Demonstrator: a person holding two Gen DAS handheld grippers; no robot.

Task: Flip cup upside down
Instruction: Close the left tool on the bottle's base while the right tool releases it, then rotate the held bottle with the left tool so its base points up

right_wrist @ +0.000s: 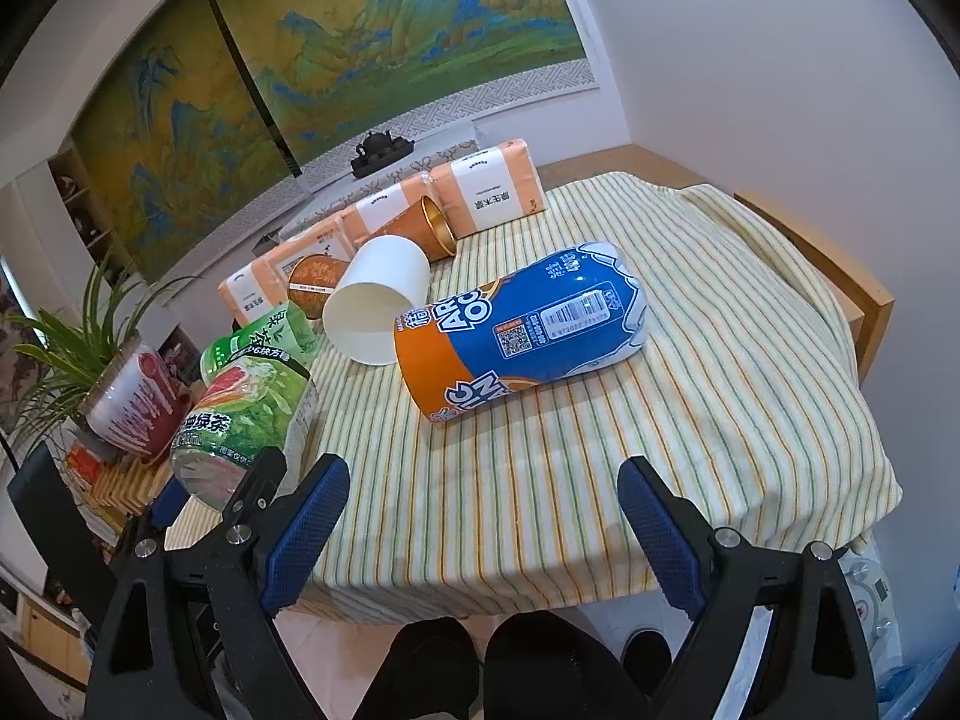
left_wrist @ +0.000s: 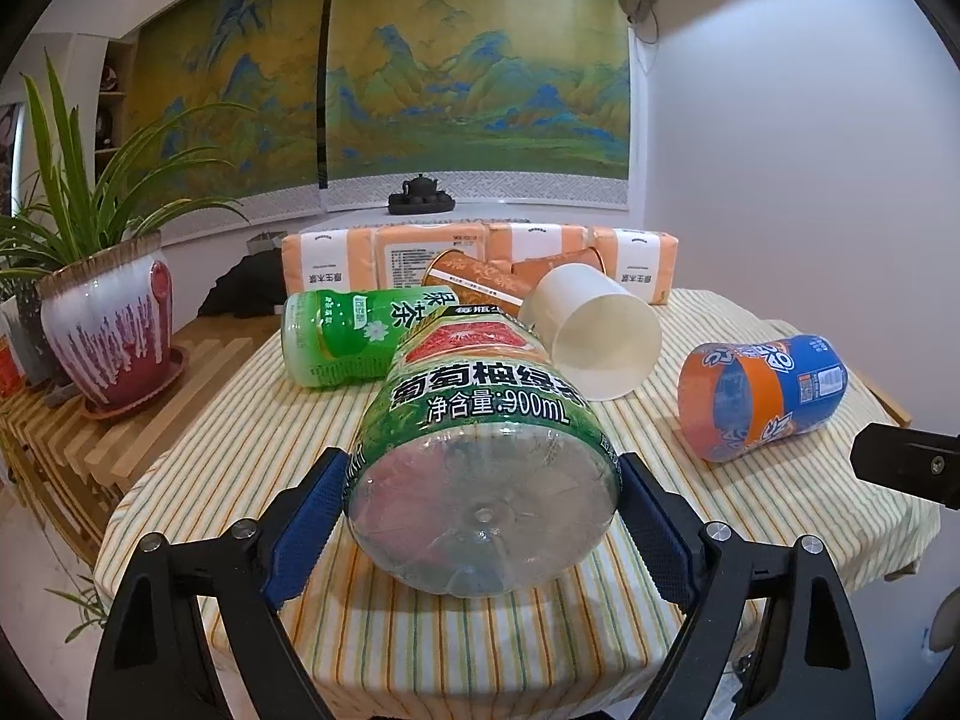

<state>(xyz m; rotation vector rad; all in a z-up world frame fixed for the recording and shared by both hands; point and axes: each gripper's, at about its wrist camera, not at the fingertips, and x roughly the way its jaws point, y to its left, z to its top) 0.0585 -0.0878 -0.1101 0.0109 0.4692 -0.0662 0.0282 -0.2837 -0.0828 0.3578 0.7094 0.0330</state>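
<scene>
The white paper cup (left_wrist: 591,333) is seen lying on its side mid-table, hemmed in by a 900mL green tea bottle (left_wrist: 480,456) gripped base-first by the left gripper (left_wrist: 483,498). The right gripper (right_wrist: 483,510) is held wide, empty, before an orange-blue bottle (right_wrist: 522,330).

The left wrist view sits low and very near the table, looking forward along its blue-padded fingers (left_wrist: 312,516) at the base of a large clear green-labelled bottle (left_wrist: 480,480) filling the foreground. The right wrist view looks down from higher and further back, over the near edge of the yellow striped tablecloth (right_wrist: 540,480). Both share the white paper cup (left_wrist: 594,330) (right_wrist: 378,312), the orange-and-blue bottle (left_wrist: 762,396) (right_wrist: 522,330) and the landscape painting (left_wrist: 468,84) (right_wrist: 384,30).
</scene>
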